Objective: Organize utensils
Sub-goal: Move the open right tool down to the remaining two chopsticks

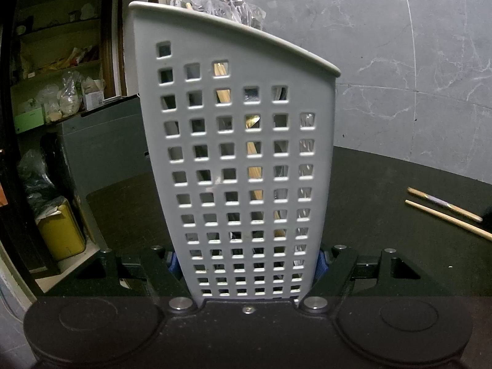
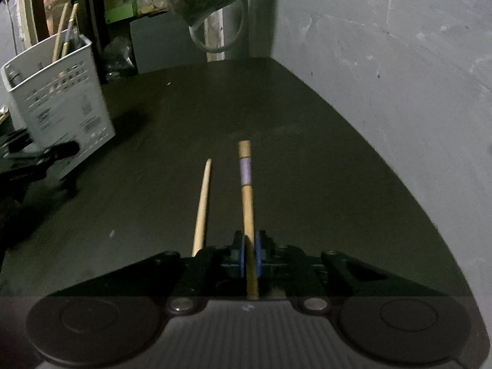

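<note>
Chopstick (image 2: 247,184), pale wood with a lilac band near its blunt end, was pinched by the right hand-held gripper (image 2: 249,255) mid-table (image 2: 307,153); its plain mate (image 2: 201,206) lay just beside. The left hand-held gripper (image 1: 246,264) clamped the perforated white holder (image 1: 233,153); no writing was legible.

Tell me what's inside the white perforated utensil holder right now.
Through the holes of the utensil holder, wooden chopsticks show, sticking above the rim in the right wrist view. Something dark and something metallic also show; the wall hides the rest.
</note>
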`<state>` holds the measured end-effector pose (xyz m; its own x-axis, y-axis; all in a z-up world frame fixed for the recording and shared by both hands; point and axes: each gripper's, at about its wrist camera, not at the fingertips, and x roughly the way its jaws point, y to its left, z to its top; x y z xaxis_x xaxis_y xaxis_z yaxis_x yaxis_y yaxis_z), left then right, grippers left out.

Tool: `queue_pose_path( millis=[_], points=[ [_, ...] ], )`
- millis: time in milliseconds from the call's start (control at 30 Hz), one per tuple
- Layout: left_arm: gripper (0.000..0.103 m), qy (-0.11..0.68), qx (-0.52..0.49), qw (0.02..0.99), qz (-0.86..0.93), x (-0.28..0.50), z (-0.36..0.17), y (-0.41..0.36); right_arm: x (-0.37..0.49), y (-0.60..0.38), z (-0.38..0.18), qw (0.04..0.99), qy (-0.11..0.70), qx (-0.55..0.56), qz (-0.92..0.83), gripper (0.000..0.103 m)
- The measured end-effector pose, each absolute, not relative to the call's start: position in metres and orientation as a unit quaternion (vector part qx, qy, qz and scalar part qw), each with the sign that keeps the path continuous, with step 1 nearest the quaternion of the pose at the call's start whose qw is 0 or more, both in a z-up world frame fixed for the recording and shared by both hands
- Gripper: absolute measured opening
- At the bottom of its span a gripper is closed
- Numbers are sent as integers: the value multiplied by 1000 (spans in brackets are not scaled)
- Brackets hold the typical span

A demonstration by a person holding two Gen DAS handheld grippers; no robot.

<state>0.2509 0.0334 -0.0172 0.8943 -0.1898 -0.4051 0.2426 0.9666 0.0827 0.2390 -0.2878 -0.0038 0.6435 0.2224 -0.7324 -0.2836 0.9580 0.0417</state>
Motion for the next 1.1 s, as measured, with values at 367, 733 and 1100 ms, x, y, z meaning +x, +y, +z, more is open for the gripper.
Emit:
queue_pose_path(
  millis=[367,733,1100],
  points=[
    [75,201,66,971,-110,252,-17,32,200,-283,-1,901,408,-24,149,10],
    [75,201,67,971,-111,252,-17,32,204,-302,-5,895,401,141,139,84],
    [75,200,66,971,-111,252,-17,33,198,-267,-7,905,387,131,120,98]
  ],
)
